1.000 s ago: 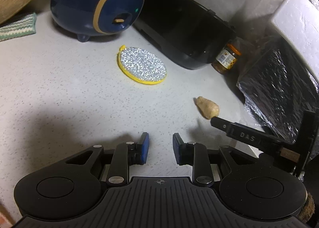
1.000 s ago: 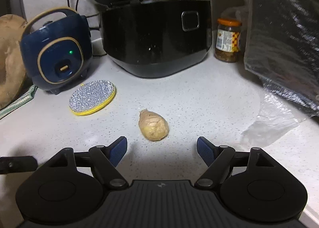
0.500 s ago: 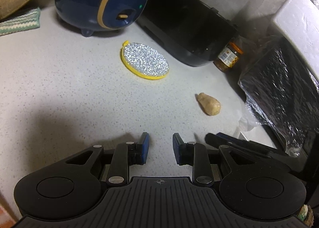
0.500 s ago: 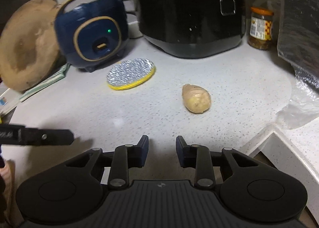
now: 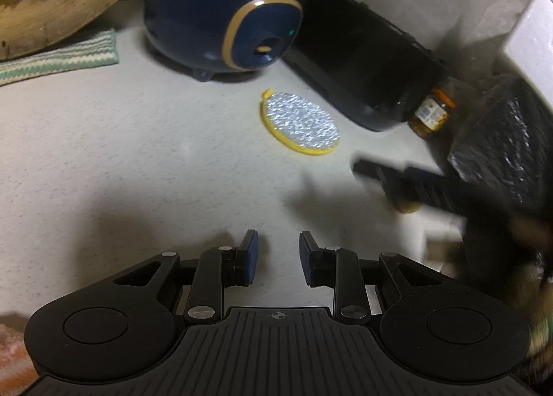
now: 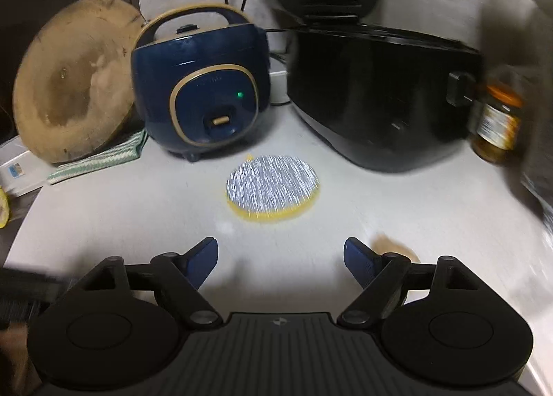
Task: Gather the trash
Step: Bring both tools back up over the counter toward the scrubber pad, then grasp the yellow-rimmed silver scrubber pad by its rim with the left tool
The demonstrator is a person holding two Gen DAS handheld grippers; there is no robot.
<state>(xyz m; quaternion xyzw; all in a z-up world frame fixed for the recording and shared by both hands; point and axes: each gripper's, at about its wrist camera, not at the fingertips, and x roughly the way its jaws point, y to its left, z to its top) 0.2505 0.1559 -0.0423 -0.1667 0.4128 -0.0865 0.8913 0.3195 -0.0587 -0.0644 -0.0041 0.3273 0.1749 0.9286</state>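
Nearest to us, the right tongs [image 6: 280, 254] are opening wide with nothing between their blue pads; the left tongs [image 5: 275, 250] stand partly apart, also empty, over bare speckled white bench [image 5: 103, 160]. The task's thing, we judge, is the small tan knobbly piece of ginger root [image 6: 394, 247], which lies on the bench just outside the right tongs' right-hand pad, nearer to us than the round silver-and-yellow scouring pad [image 6: 273, 186] and to its right. In the left wrist view only a yellowish sliver of it [image 5: 408, 206] shows under the blurred right tongs [image 5: 401, 176].

The chief risk, in our judgement, is misalignment: closing now would shut the pads on air or nudge the rounded root so that it rolls away along the bench. A sideways correction that overshoots could instead catch the scouring pad. Beyond the pad stand the navy rice cooker with gold trim [image 6: 200, 91], the glossy black open cooker [image 6: 380, 95] and, right of that, the orange-lidded glass jar [image 6: 499, 119]; a fast reach could knock the jar over. Motion blur suggests speed, which worsens each hazard.
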